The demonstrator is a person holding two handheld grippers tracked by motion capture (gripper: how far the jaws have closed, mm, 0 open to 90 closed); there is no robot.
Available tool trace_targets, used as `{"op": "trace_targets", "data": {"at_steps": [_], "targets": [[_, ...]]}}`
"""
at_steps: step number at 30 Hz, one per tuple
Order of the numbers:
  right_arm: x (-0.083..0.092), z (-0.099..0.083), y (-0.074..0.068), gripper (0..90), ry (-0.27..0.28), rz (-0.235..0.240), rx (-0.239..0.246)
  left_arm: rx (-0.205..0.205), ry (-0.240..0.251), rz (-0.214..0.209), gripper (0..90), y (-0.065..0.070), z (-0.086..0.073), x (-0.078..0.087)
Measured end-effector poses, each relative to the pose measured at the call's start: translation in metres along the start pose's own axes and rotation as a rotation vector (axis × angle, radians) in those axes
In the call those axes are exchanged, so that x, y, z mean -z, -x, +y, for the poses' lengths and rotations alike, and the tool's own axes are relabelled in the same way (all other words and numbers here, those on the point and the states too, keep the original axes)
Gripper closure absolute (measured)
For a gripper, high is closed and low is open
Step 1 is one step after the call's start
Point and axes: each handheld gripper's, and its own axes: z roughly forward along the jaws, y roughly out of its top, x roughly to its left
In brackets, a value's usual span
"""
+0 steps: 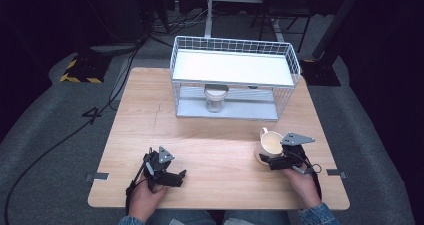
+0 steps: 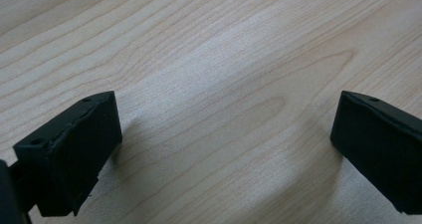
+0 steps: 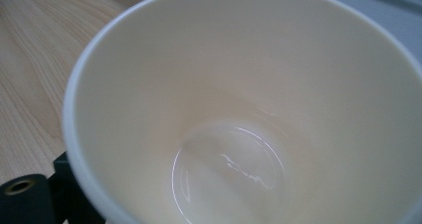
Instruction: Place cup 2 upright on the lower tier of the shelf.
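Mug (image 1: 270, 145) stands upright at the worktop's (image 1: 210, 155) right front, touching the right gripper (image 1: 278, 161), whose grip state cannot be told; left gripper (image 1: 172, 177) rests wide, empty, well apart.

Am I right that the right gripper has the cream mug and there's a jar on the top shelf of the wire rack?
Not quite. In the high view the right gripper does have the cream mug, but the jar stands on the lower shelf of the wire rack, under the top one.
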Motion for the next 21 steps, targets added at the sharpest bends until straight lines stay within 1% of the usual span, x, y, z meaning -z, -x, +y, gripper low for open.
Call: {"op": "trace_targets", "data": {"at_steps": [12,21], "targets": [[0.004,0.001,0.0,8.3,0.016,0.007,0.0,0.001,0.0,0.0,0.1,0.0,0.0,0.0],[0.012,0.007,-0.002,8.6,0.019,0.016,0.024,-0.002,-0.004,-0.002,0.1,0.0,0.001,0.0]]}}
